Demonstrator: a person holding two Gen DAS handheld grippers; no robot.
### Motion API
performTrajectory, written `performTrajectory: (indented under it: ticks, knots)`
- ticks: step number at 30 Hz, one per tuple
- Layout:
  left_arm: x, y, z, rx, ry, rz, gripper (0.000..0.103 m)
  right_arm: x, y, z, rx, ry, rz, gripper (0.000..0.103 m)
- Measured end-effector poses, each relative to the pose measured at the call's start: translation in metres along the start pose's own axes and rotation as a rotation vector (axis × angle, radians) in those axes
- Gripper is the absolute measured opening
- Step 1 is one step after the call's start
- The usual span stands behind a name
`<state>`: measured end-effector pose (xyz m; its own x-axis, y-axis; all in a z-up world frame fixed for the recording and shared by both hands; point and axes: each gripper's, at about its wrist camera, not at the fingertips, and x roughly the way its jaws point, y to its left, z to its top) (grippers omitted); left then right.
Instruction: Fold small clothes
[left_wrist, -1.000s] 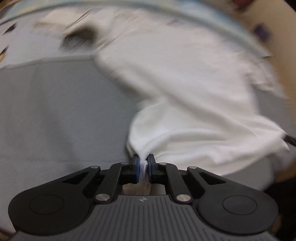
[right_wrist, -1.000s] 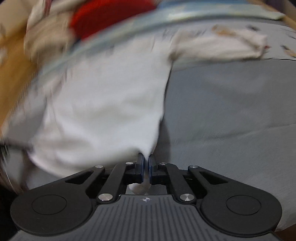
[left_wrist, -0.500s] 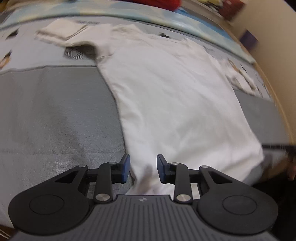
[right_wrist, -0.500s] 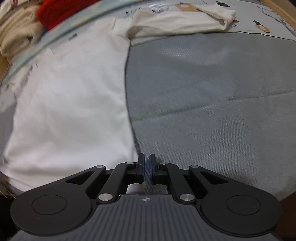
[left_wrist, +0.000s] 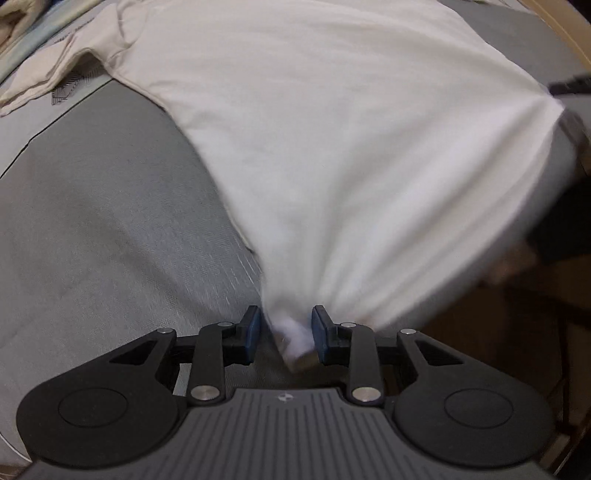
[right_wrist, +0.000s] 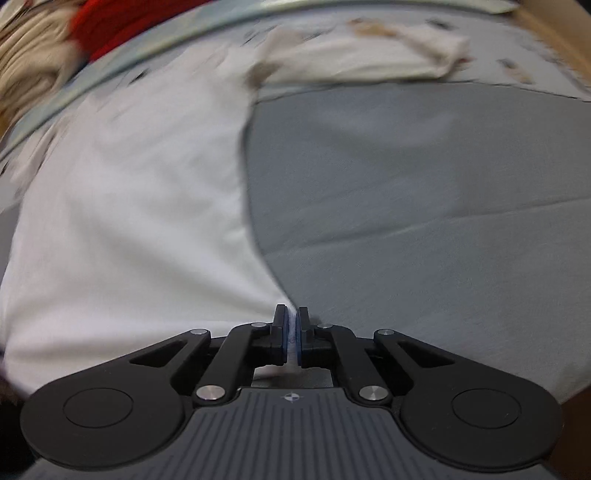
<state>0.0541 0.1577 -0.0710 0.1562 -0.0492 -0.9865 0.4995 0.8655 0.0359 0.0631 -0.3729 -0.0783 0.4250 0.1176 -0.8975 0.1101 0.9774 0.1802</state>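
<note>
A white T-shirt (left_wrist: 332, 147) lies spread on a grey mat (left_wrist: 110, 221). Its near hem is drawn into a bunched corner that sits between the jaws of my left gripper (left_wrist: 285, 332). Those jaws stand apart, with a gap beside the left pad, so the cloth is loose between them. In the right wrist view the same shirt (right_wrist: 129, 221) fills the left half. Its other hem corner runs into my right gripper (right_wrist: 291, 332), which is shut on a thin fold of it. One sleeve (right_wrist: 369, 62) lies out to the far right.
The grey mat (right_wrist: 424, 203) lies on a patterned pale-blue sheet. A red cloth (right_wrist: 107, 22) and a beige garment (right_wrist: 29, 62) are piled at the far left. A wooden edge (left_wrist: 565, 37) borders the far right. A dark blurred shape (left_wrist: 569, 85) shows past the shirt.
My left gripper went from shut on the shirt corner to open, and the corner now lies bunched between its jaws. My right gripper parted slightly, then shut on the hem again.
</note>
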Motion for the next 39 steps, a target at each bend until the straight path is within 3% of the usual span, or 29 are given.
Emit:
performTrajectory:
  ticks: [3, 7, 9, 11, 14, 16, 17, 18, 21, 23, 26, 28, 31, 35, 37, 39]
  knots:
    - [-0.012, 0.01, -0.004, -0.034, -0.046, -0.01, 0.035, 0.005, -0.004, 0.002, 0.003, 0.036, -0.054, 0.0]
    - [-0.032, 0.032, -0.005, -0.18, -0.194, -0.096, 0.036, 0.008, 0.001, 0.003, 0.019, 0.05, 0.05, 0.003]
    - [-0.037, 0.037, 0.004, -0.215, -0.228, -0.127, 0.036, 0.002, 0.003, 0.002, 0.021, 0.032, 0.085, 0.024]
    - [-0.031, 0.037, 0.012, -0.227, -0.216, -0.124, 0.036, 0.002, 0.005, 0.001, 0.034, 0.032, 0.107, 0.035]
    - [-0.007, 0.031, 0.021, -0.233, -0.131, -0.081, 0.034, 0.015, 0.012, -0.003, -0.013, 0.083, 0.065, 0.035]
    - [0.006, 0.023, 0.019, -0.217, -0.081, -0.056, 0.015, 0.018, 0.019, -0.005, -0.058, 0.097, 0.041, 0.03]
    - [0.007, 0.022, 0.019, -0.205, -0.079, -0.056, 0.008, 0.016, 0.023, -0.005, -0.086, 0.093, 0.037, 0.004]
    - [0.005, 0.022, 0.018, -0.198, -0.089, -0.056, 0.005, 0.014, 0.024, -0.005, -0.099, 0.093, 0.05, 0.005]
    - [-0.004, 0.027, 0.013, -0.228, -0.108, 0.004, 0.005, 0.0, 0.022, -0.003, -0.091, 0.041, 0.07, 0.004]
    - [-0.004, 0.023, 0.009, -0.216, -0.091, 0.0, 0.005, -0.009, 0.018, -0.001, -0.079, 0.007, 0.066, 0.004]
    - [0.002, 0.007, 0.009, -0.125, -0.056, -0.009, 0.005, -0.003, 0.013, -0.006, -0.094, 0.052, 0.002, 0.004]
    - [-0.002, 0.012, 0.011, -0.163, -0.062, -0.014, 0.009, 0.005, 0.018, -0.011, -0.141, 0.108, -0.009, 0.004]
    - [-0.019, 0.016, 0.015, -0.189, -0.169, 0.021, 0.014, 0.007, 0.026, -0.009, -0.17, 0.12, -0.009, 0.004]
    - [-0.035, 0.005, 0.023, -0.161, -0.271, -0.062, 0.014, -0.009, 0.025, 0.0, -0.12, 0.011, 0.049, 0.009]
    - [-0.03, -0.006, 0.027, -0.121, -0.255, -0.098, 0.017, -0.01, 0.026, 0.001, -0.118, 0.005, 0.07, 0.009]
    - [-0.01, -0.015, 0.031, -0.088, -0.145, -0.082, 0.02, 0.004, 0.03, -0.003, -0.153, 0.077, 0.042, 0.007]
